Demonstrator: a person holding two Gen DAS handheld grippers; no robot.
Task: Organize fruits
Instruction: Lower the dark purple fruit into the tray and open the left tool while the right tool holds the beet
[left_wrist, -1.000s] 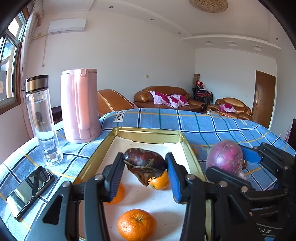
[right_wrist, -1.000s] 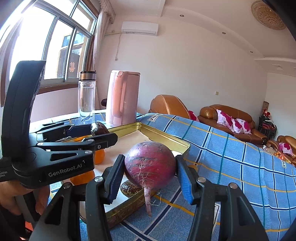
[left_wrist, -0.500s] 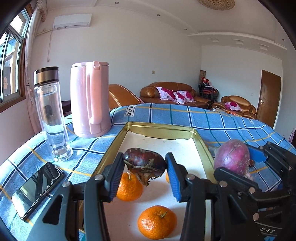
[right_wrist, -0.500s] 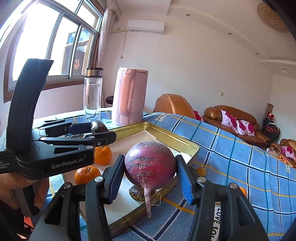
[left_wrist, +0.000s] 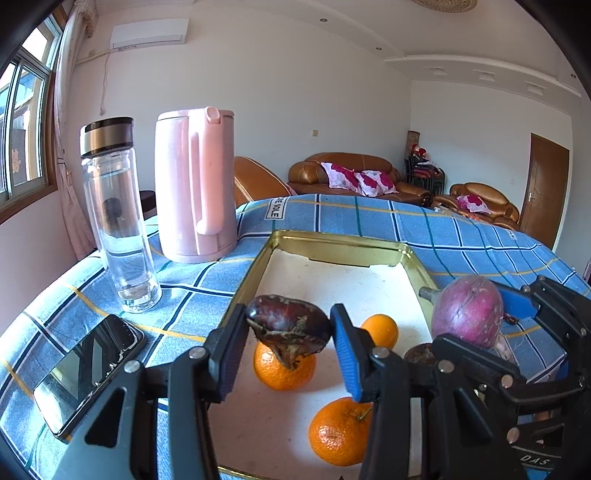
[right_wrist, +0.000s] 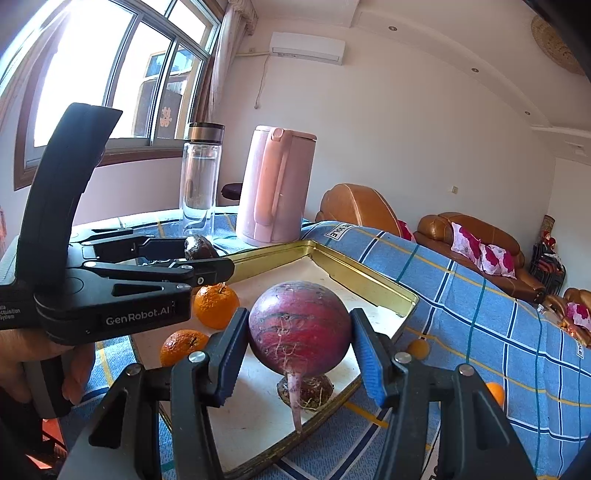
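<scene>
My left gripper (left_wrist: 288, 347) is shut on a dark brown water chestnut (left_wrist: 288, 326) and holds it above the gold-rimmed tray (left_wrist: 332, 240). My right gripper (right_wrist: 299, 354) is shut on a round purple-red radish (right_wrist: 299, 328) above the tray's right side (right_wrist: 369, 280); the radish also shows in the left wrist view (left_wrist: 467, 312). Three oranges (left_wrist: 284, 367) (left_wrist: 340, 432) (left_wrist: 380, 330) lie on the tray's white floor. A second brown chestnut (right_wrist: 306, 391) lies in the tray under the radish.
A pink kettle (left_wrist: 195, 184), a glass bottle (left_wrist: 114, 218) and a phone (left_wrist: 88, 369) are on the blue checked cloth left of the tray. Small orange fruits (right_wrist: 417, 349) (right_wrist: 495, 393) lie on the cloth right of the tray. Sofas stand behind.
Both grippers have drawn back toward the near end of the tray with their loads still held. The kettle and bottle look nearer, and more oranges show under the left gripper.
</scene>
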